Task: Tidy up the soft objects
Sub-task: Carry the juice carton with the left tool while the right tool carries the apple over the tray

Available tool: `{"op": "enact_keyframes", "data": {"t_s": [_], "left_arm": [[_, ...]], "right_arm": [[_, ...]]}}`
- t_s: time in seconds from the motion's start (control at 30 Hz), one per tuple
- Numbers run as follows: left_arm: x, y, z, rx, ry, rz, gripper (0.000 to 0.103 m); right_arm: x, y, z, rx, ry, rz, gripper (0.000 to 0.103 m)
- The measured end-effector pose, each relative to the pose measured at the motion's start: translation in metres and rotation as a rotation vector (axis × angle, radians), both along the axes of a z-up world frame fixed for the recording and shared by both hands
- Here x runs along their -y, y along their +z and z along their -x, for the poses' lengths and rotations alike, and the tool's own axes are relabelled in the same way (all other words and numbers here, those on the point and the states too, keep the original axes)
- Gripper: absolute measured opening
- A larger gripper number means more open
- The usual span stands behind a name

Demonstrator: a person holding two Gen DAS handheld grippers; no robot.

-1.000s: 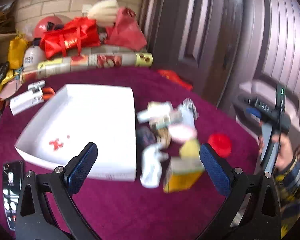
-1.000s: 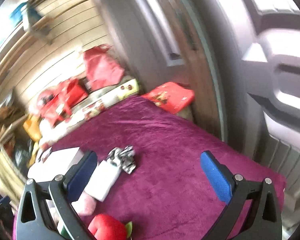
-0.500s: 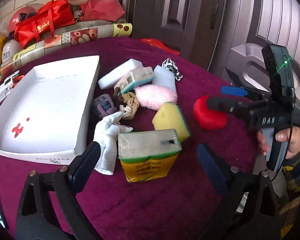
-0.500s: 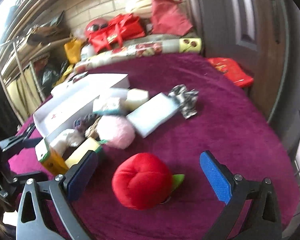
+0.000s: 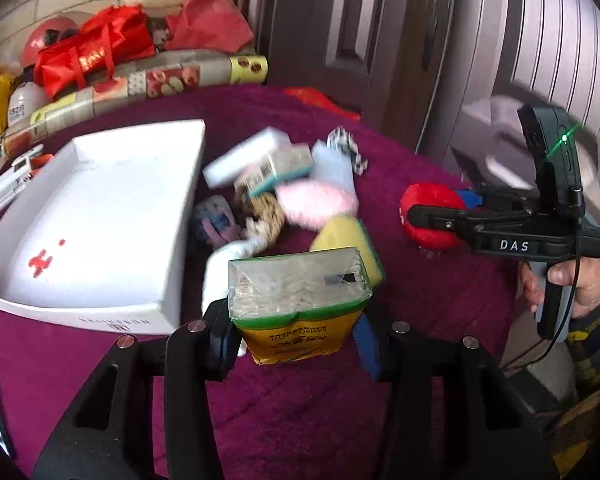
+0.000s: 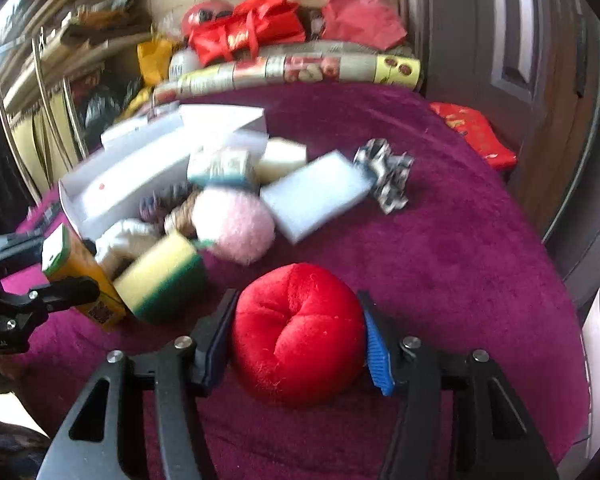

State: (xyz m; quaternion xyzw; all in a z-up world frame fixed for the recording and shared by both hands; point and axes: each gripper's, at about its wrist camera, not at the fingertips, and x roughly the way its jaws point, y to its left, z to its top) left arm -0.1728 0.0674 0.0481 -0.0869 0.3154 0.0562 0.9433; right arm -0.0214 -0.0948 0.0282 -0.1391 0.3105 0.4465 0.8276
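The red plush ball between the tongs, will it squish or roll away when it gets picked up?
The red plush ball will probably squish: it is fuzzy, with a soft dimple on top. The right tongs are closing with both pads at its sides, so it likely dents rather than slips. Let go, its round shape might roll, though the purple cloth looks grippy.

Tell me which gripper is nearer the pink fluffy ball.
Hard to call; probably right. The right gripper closes around the red plush just beside the pink fluffy ball; the left gripper closes on the yellow pack.
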Motion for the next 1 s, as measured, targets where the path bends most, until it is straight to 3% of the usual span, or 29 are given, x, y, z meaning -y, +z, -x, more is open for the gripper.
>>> {"op": "enact_keyframes", "data": {"t_s": [0.17, 0.37, 1.0], "left_arm": [[-0.008, 0.026, 0.014, 0.092, 0.047, -0.011, 0.047], [-0.021, 0.038, 0.015, 0.122, 0.092, 0.012, 0.047], [-0.054, 0.051, 0.038, 0.175, 0.216, 0.015, 0.047]], "right_arm": [[0.012, 0.032, 0.003, 0.023, -0.020, -0.156, 0.057], [0.006, 0.058, 0.011, 0.039, -0.004, -0.266, 0.057], [-0.016, 0.081, 0.021, 0.008, 0.059, -0.343, 0.057]]}}
